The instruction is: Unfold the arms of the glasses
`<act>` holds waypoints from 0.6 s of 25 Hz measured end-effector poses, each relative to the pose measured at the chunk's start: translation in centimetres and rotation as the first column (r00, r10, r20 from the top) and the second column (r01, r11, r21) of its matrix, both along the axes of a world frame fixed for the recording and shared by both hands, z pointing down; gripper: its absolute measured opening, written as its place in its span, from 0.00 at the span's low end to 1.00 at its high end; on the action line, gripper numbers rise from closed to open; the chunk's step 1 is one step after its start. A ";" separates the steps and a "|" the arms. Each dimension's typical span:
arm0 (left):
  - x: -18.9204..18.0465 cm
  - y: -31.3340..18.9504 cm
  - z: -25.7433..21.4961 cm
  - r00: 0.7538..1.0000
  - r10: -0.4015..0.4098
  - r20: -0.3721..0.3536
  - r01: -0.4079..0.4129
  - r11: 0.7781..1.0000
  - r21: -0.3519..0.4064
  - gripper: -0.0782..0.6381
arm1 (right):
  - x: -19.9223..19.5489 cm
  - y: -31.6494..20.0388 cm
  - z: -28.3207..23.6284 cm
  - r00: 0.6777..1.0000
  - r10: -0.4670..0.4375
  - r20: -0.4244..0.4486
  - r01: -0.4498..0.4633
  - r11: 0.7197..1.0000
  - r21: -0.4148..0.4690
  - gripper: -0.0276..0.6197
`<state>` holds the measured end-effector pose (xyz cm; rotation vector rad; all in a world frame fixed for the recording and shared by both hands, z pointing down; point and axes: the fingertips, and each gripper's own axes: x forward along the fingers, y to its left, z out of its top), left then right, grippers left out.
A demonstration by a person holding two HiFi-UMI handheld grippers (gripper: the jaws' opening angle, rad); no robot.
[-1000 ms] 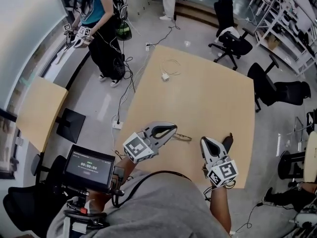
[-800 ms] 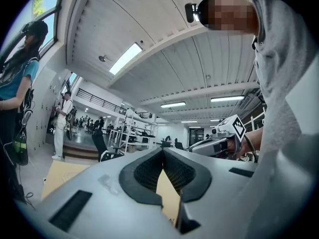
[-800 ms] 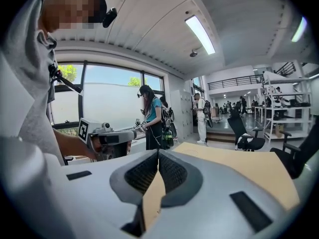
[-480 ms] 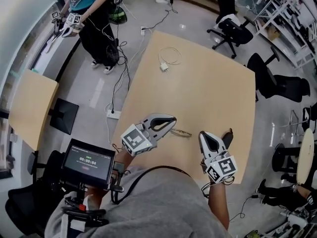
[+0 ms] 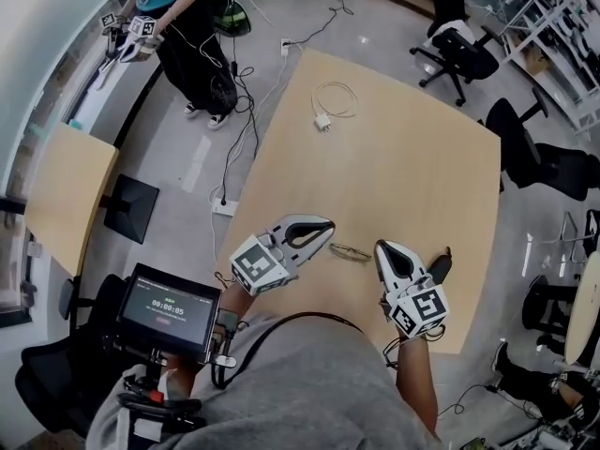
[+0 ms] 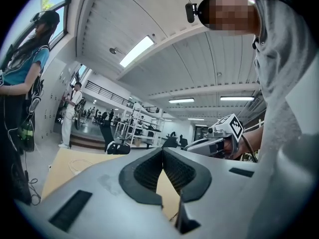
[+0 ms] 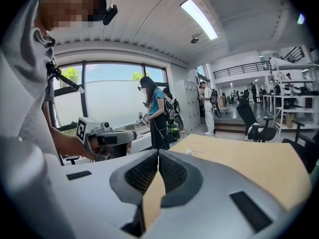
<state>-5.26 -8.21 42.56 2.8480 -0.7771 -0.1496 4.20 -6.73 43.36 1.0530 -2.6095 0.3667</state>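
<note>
Head view: nearest the person, the left hand-held gripper (image 5: pixel 326 225) and the right hand-held gripper (image 5: pixel 383 248) each have jaws pressed together on nothing. They flank the glasses (image 5: pixel 352 252), which lie on the wooden surface (image 5: pixel 412 157), probably so each can take one arm. Farther off lies a white charger cable (image 5: pixel 333 106).

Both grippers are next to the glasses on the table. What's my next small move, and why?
Probably open the left gripper and ease it onto the glasses. They lie untouched on the table between both grippers, and it and the right gripper are shut, holding nothing.
</note>
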 end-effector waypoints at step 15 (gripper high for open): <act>4.1 -1.9 4.8 0.998 0.032 0.051 -0.027 0.994 -0.105 0.12 | 3.8 -1.9 5.4 0.999 0.000 -0.044 -0.005 0.993 -0.119 0.05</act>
